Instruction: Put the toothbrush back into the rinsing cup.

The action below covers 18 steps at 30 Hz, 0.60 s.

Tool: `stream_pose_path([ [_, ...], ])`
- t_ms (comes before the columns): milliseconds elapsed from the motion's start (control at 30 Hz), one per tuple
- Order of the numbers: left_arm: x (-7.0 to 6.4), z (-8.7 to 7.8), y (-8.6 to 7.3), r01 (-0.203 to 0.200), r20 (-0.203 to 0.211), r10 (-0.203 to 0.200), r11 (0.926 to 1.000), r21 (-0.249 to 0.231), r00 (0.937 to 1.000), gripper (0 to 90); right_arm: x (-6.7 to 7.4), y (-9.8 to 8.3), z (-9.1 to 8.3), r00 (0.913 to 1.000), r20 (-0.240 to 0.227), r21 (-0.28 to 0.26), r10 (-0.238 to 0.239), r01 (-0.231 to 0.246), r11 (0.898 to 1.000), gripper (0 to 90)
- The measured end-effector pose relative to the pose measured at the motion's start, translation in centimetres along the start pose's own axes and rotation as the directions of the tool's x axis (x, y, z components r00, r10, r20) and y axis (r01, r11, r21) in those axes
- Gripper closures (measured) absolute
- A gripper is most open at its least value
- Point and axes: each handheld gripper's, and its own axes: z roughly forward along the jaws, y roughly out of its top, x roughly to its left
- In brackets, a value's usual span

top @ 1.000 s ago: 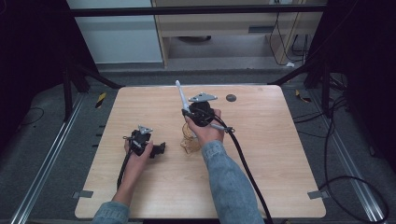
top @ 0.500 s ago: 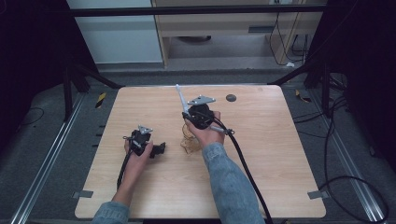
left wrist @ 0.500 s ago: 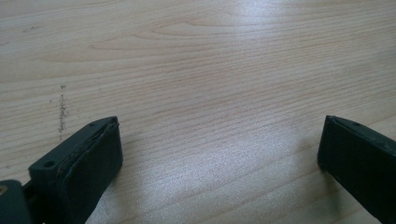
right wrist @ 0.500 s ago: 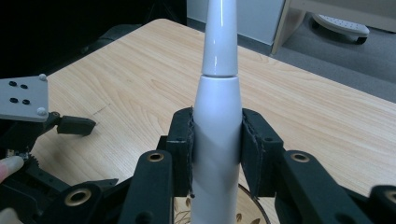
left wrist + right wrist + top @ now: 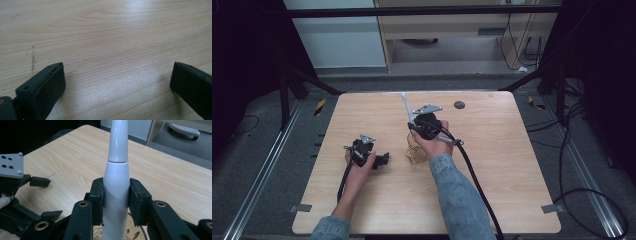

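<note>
White toothbrush (image 5: 116,170) tip cut off, base hidden behind right claw (image 5: 116,202)

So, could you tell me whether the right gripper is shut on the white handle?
Yes, shut: the right gripper has both pads pressed against the white handle.

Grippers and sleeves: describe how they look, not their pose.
Both the left gripper and the right gripper are black two-jaw tools, each topped by a grey three-cornered plate. A thick black cable trails from the right one. Round rivets mark the arms behind the jaws. Both sleeves are blue denim.
</note>
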Motion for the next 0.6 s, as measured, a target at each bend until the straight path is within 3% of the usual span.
stream_pose_path([
  [600,0.0,0.0,0.0,-0.001,0.0,0.001,1.0,0.0,1.0,0.0,-0.08,-0.81,-0.14,0.9999,-0.006,0.021,-0.01,0.01,1.0,66.8],
])
